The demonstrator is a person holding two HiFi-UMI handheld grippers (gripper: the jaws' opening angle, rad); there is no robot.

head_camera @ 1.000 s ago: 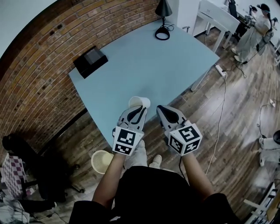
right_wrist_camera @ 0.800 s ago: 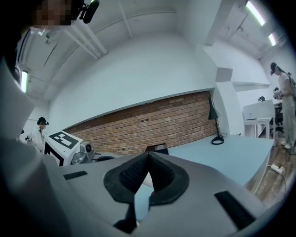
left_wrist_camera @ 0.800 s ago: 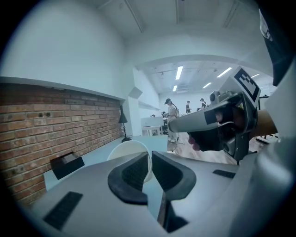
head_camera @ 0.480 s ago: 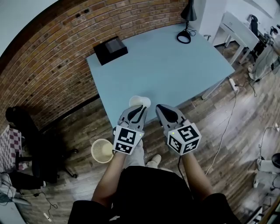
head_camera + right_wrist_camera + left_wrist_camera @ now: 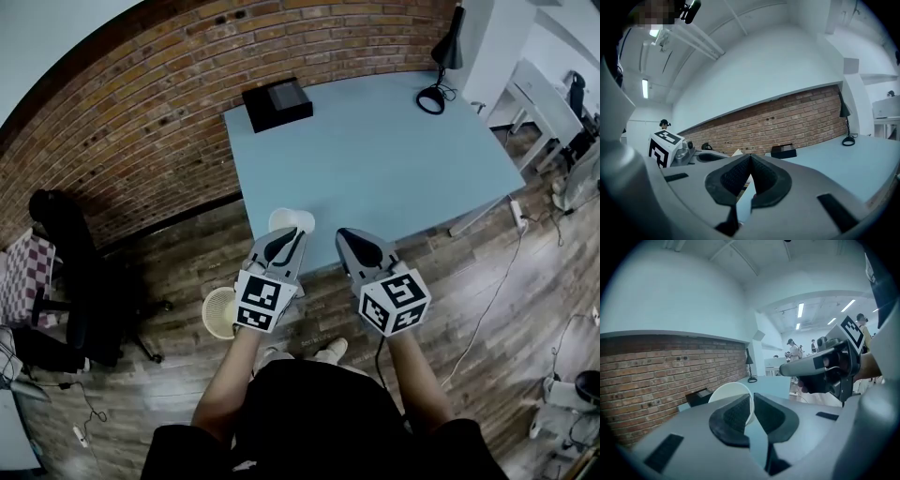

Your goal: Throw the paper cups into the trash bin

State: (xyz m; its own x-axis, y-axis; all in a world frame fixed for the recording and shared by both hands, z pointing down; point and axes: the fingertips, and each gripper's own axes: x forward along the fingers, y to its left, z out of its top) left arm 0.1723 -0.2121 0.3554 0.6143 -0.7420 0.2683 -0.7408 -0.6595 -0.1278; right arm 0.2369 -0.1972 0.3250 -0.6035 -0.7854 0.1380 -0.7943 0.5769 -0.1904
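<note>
From above, the left gripper (image 5: 284, 246) carries a paper cup (image 5: 292, 221) over the near edge of the table (image 5: 394, 150). The trash bin (image 5: 220, 312) stands on the floor, low beside that hand, so I'd say the drop is close. In the left gripper view, the jaws pinch the cup's thin wall, a grip firm enough for carrying. In the right gripper view, the right gripper (image 5: 750, 158) is pressed together on nothing and rides along idle.

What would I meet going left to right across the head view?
Black office chair → trash bin → paper cup → right gripper → desk lamp.
</note>
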